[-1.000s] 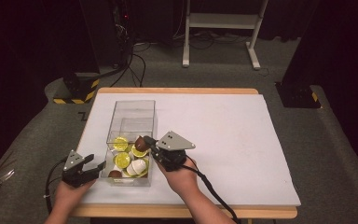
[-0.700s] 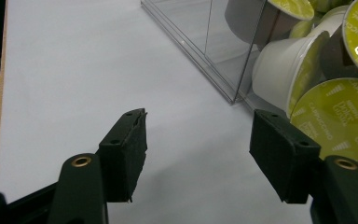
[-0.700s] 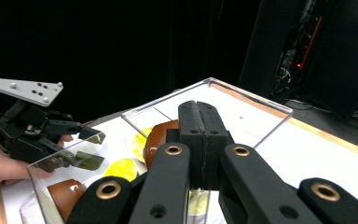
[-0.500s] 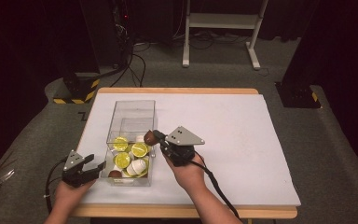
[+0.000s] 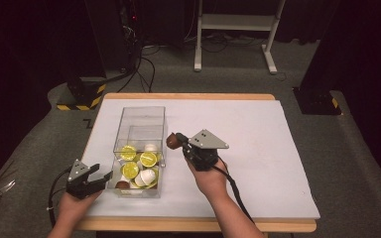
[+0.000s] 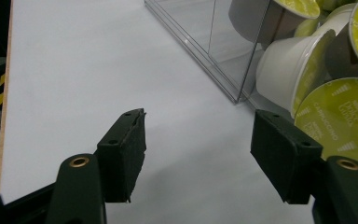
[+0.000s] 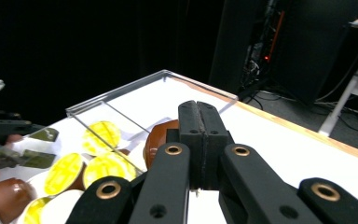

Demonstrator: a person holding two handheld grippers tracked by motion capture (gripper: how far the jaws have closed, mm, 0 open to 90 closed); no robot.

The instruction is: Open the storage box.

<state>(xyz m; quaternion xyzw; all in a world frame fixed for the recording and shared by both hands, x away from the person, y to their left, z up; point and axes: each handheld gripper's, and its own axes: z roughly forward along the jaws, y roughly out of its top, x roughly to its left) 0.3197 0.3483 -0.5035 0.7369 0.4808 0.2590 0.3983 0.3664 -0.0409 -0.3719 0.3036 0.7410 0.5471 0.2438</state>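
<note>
A clear plastic box [image 5: 141,108] on the white table cover holds several coffee capsules, most with yellow-green lids [image 5: 148,158], some white [image 5: 146,176] and one brown [image 5: 122,184]. My right gripper [image 5: 178,139] hangs just right of the box, its jaws pressed together on the edge of a brown capsule [image 5: 172,141]. The right gripper view has that capsule [image 7: 158,135] just behind the shut jaws [image 7: 199,109]. My left gripper [image 5: 106,177] rests at the box's near left corner. Its jaws [image 6: 198,126] stand apart over bare cover, with the box wall [image 6: 223,51] beside the right pad.
The white cover [image 5: 258,148] stretches wide to the right of the box. The wooden table edge [image 5: 188,225] runs along the front. Beyond the table are a dark floor, cables and a white stand's legs [image 5: 233,29].
My right gripper has carried the brown capsule to the right, from over the box to just past its right wall. The left gripper has stayed where it was.
</note>
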